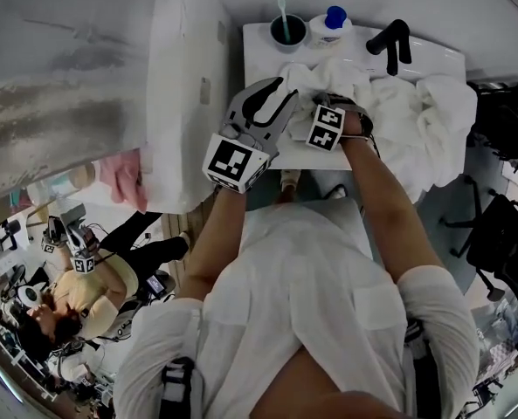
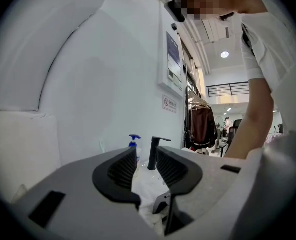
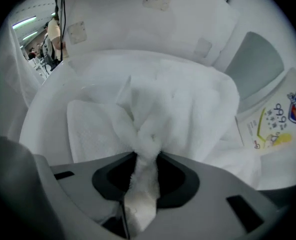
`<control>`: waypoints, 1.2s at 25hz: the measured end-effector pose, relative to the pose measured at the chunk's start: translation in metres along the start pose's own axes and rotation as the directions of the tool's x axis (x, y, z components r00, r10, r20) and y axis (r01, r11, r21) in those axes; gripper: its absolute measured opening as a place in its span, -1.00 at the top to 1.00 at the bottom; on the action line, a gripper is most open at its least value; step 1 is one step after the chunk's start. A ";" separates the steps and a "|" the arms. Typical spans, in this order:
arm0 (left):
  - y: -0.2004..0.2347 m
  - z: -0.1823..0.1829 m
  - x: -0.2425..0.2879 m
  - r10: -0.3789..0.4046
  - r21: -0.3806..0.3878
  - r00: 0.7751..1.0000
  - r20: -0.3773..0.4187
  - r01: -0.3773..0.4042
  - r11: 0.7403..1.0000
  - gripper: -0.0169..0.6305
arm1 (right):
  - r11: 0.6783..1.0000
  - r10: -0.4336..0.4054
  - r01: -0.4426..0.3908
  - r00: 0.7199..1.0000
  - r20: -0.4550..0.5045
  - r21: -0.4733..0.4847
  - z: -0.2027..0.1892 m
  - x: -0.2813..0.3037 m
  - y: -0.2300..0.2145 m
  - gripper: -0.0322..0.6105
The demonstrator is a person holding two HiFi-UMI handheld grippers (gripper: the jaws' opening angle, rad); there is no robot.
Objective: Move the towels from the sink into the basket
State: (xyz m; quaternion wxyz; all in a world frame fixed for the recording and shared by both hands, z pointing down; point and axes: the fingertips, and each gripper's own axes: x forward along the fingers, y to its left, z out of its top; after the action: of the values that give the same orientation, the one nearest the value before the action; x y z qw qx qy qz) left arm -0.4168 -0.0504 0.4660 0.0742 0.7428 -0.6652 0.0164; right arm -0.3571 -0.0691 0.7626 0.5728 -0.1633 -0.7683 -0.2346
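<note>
The right hand-held gripper (image 3: 147, 156) points steeply down into the sink (image 1: 260, 70) and is clenched on a bunched fold of white towel (image 3: 150, 126), which stands pinched between its pads. The rest of the white towels (image 1: 420, 120) lie heaped in the sink and spill over its right side. The left hand-held gripper (image 2: 145, 160) hovers nearly level at the sink's front left edge, its jaws apart with nothing between them, facing the black faucet (image 2: 153, 153) at the sink's back.

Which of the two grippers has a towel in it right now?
The right gripper: its fingers pinch a bunched fold of the white towel. The left gripper has its fingers apart, with nothing between them.
</note>
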 end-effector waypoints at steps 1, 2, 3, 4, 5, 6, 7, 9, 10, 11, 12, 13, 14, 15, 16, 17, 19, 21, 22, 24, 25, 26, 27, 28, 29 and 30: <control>-0.001 0.002 0.002 -0.008 0.003 1.000 0.005 0.008 1.000 0.59 | 1.000 -0.020 0.020 1.000 0.011 0.016 0.000 -0.006 -0.003 0.50; -0.002 0.004 0.004 -0.015 0.006 1.000 0.010 0.015 1.000 0.59 | 0.999 -0.039 0.038 0.999 0.023 0.034 -0.001 -0.012 -0.006 0.50; -0.004 0.006 0.005 -0.021 0.009 1.000 0.013 0.021 1.000 0.59 | 0.997 -0.057 0.054 0.998 0.037 0.054 -0.001 -0.018 -0.008 0.50; -0.005 0.008 0.006 -0.024 0.012 1.000 0.016 0.024 1.000 0.59 | 0.995 -0.072 0.069 0.996 0.051 0.072 -0.001 -0.024 -0.009 0.50; -0.006 0.011 0.008 -0.027 0.014 0.999 0.018 0.027 1.000 0.59 | 0.993 -0.086 0.080 0.994 0.065 0.088 0.000 -0.031 -0.010 0.50; -0.008 0.013 0.009 -0.029 0.016 0.999 0.020 0.029 0.999 0.59 | 0.990 -0.098 0.089 0.992 0.082 0.105 0.001 -0.038 -0.011 0.50; -0.009 0.015 0.010 -0.033 0.018 0.999 0.023 0.032 0.999 0.59 | 0.987 -0.111 0.098 0.989 0.101 0.124 0.002 -0.046 -0.012 0.50; -0.014 0.021 0.014 -0.045 0.027 0.999 0.030 0.044 0.999 0.59 | 0.978 -0.148 0.124 0.980 0.136 0.168 0.002 -0.063 -0.016 0.51; -0.016 0.023 0.016 -0.053 0.033 0.998 0.034 0.052 0.998 0.59 | 0.971 -0.173 0.142 0.973 0.150 0.192 0.001 -0.071 -0.019 0.51; -0.019 0.026 0.018 -0.062 0.038 0.997 0.037 0.061 0.997 0.59 | 0.962 -0.201 0.163 0.966 0.164 0.218 0.000 -0.079 -0.022 0.51; -0.021 0.028 0.019 -0.070 0.043 0.997 0.040 0.069 0.997 0.59 | 0.952 -0.231 0.185 0.957 0.176 0.244 -0.002 -0.088 -0.025 0.51; -0.024 0.030 0.021 -0.079 0.048 0.996 0.042 0.077 0.996 0.59 | 0.940 -0.262 0.207 0.947 0.187 0.270 -0.003 -0.097 -0.028 0.51; -0.027 0.032 0.022 -0.088 0.052 0.995 0.044 0.085 0.995 0.59 | 0.927 -0.293 0.227 0.935 0.198 0.297 -0.005 -0.106 -0.031 0.51; -0.030 0.034 0.024 -0.098 0.057 0.994 0.045 0.095 0.994 0.59 | 0.914 -0.322 0.245 0.923 0.210 0.325 -0.006 -0.115 -0.033 0.51; -0.034 0.036 0.025 -0.108 0.062 0.993 0.046 0.105 0.993 0.59 | 0.898 -0.350 0.259 0.910 0.222 0.355 -0.007 -0.125 -0.035 0.51; -0.037 0.038 0.027 -0.118 0.066 0.992 0.048 0.115 0.991 0.59 | 0.881 -0.377 0.270 0.896 0.233 0.388 -0.009 -0.134 -0.037 0.51; -0.042 0.042 0.032 -0.135 0.072 0.990 0.051 0.131 0.989 0.59 | 0.845 -0.429 0.288 0.868 0.250 0.450 -0.014 -0.152 -0.041 0.51; -0.048 0.046 0.037 -0.153 0.079 0.987 0.055 0.148 0.986 0.59 | 0.814 -0.473 0.306 0.842 0.258 0.494 -0.020 -0.169 -0.043 0.51; -0.052 0.048 0.040 -0.163 0.084 0.985 0.058 0.158 0.984 0.59 | 0.799 -0.494 0.315 0.830 0.261 0.512 -0.024 -0.177 -0.044 0.51; -0.061 0.053 0.045 -0.185 0.095 0.981 0.062 0.179 0.979 0.59 | 0.766 -0.536 0.331 0.803 0.262 0.551 -0.034 -0.194 -0.045 0.51; -0.066 0.055 0.047 -0.196 0.099 0.979 0.062 0.189 0.977 0.59 | 0.747 -0.557 0.337 0.788 0.262 0.573 -0.039 -0.203 -0.045 0.51; -0.072 0.056 0.050 -0.207 0.103 0.976 0.062 0.200 0.974 0.59 | 0.728 -0.578 0.343 0.772 0.263 0.594 -0.044 -0.212 -0.045 0.51; -0.077 0.057 0.052 -0.217 0.106 0.974 0.062 0.210 0.972 0.59 | 0.709 -0.600 0.347 0.755 0.265 0.614 -0.049 -0.222 -0.045 0.51; -0.082 0.059 0.054 -0.228 0.109 0.972 0.062 0.220 0.969 0.59 | 0.690 -0.621 0.352 0.736 0.268 0.632 -0.054 -0.232 -0.044 0.51; -0.088 0.060 0.057 -0.238 0.112 0.969 0.063 0.230 0.967 0.59 | 0.673 -0.643 0.358 0.716 0.272 0.647 -0.059 -0.243 -0.044 0.51; -0.095 0.062 0.061 -0.248 0.115 0.967 0.064 0.240 0.964 0.59 | 0.657 -0.664 0.365 0.696 0.275 0.660 -0.065 -0.254 -0.044 0.51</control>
State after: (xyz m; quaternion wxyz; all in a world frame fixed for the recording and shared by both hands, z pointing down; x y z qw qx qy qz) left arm -0.3207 -0.1087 0.4034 0.0100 0.8221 -0.5691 0.0134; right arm -0.2541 -0.1366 0.5269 0.2823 0.1906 -0.9340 -0.1079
